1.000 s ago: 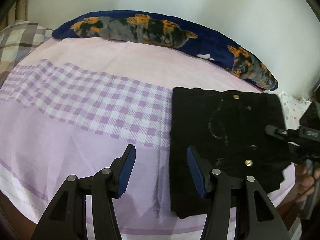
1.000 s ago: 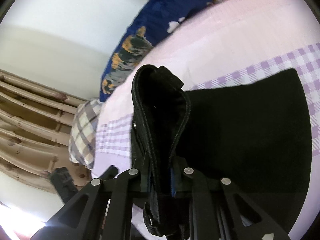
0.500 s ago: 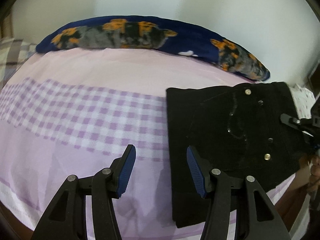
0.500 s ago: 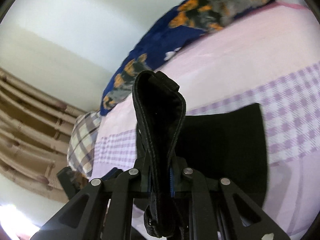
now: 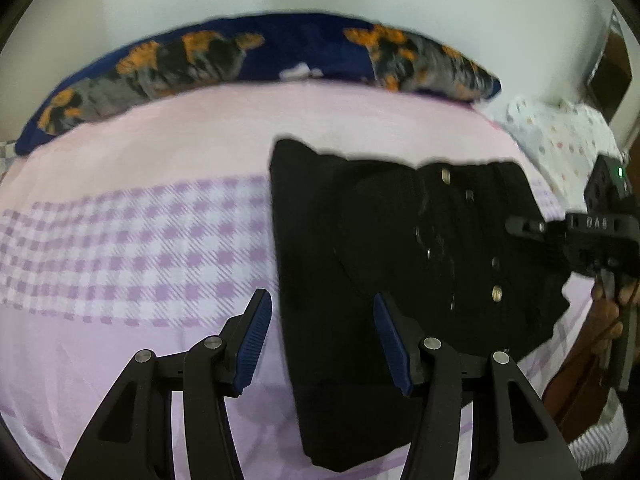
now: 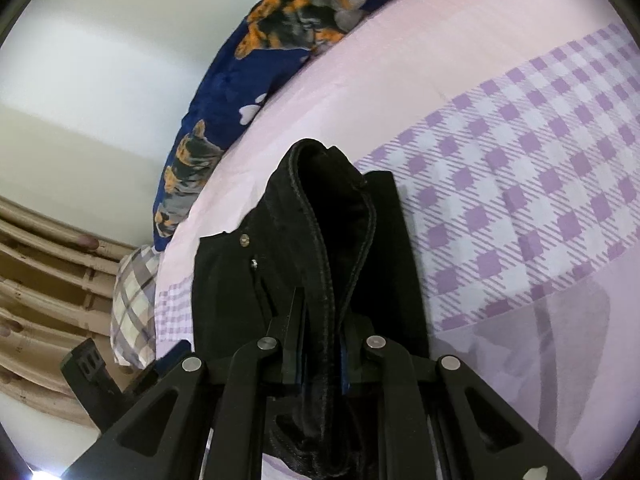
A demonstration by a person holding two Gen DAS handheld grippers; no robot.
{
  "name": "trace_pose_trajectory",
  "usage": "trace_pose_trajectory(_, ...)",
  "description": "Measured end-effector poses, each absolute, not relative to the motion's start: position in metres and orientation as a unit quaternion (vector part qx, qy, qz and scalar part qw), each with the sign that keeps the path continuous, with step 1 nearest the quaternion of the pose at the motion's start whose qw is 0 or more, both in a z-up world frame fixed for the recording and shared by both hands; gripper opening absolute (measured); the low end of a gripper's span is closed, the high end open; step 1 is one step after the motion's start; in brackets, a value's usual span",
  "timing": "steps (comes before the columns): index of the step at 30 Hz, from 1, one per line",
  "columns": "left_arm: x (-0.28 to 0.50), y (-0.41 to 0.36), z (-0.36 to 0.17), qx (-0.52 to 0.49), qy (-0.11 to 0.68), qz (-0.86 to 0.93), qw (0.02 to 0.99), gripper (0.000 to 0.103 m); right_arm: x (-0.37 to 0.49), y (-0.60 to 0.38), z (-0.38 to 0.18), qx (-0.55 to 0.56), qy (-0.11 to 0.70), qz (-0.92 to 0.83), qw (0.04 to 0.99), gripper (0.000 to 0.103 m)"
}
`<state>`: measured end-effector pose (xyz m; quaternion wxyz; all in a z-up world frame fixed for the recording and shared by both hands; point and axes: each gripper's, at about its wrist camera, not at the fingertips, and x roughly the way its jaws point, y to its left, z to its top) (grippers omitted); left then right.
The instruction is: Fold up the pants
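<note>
We see black pants (image 5: 384, 280) lying on a bed, on a pink sheet (image 5: 200, 132) with a band of purple check, toward the sheet's right side in the left wrist view. They are already folded into a compact, roughly rectangular stack of several layers, with metal rivets showing on the top layer. We judge the folding to be well along: what seems left is to lay the last held layer flat and let go.

Our right gripper (image 6: 320, 360) is clenched on a thick folded edge of the pants, which stands up between its blue pads as a stitched seam loop (the rest of the stack lies on the sheet beyond it). Our left gripper (image 5: 322, 344) is released, its jaws apart and grasping nothing; it hovers above the near left edge of the stack, one pad over the sheet, one over the black cloth.

No containers are in view. Along the far edge of the bed lies a navy dog-print pillow (image 5: 256, 56); a dotted white pillow (image 5: 560, 140) sits at the right.
</note>
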<state>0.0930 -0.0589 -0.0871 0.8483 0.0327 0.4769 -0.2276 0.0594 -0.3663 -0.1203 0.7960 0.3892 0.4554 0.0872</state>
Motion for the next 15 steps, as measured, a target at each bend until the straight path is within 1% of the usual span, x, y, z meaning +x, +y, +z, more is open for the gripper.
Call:
trace_pose_trajectory(3,0.09,-0.066,-0.105,0.049,0.496,-0.237,0.834,0.054,0.058,-0.368,-0.127,0.384,0.461,0.083,0.796,0.014)
trace_pose_trajectory(5,0.088,-0.067,-0.11,0.053,0.495,-0.238,0.834,0.055,0.057,-0.369,-0.128,0.382,0.461,0.081,0.797,0.021)
trace_pose_trajectory(7,0.089,-0.066,-0.111,0.047,0.498,-0.239,0.833,0.055,0.055,-0.369,-0.126,0.382,0.461,0.077,0.797,0.025)
trace_pose_trajectory(12,0.086,-0.062,-0.112,0.038,0.499,-0.243,0.831,0.056,0.036,-0.371,-0.109,0.365,0.453,0.057,0.811,0.029)
trace_pose_trajectory(15,0.085,-0.059,-0.113,0.029,0.501,-0.244,0.83,0.057,0.017,-0.378,-0.102,0.383,0.443,0.06,0.809,0.029)
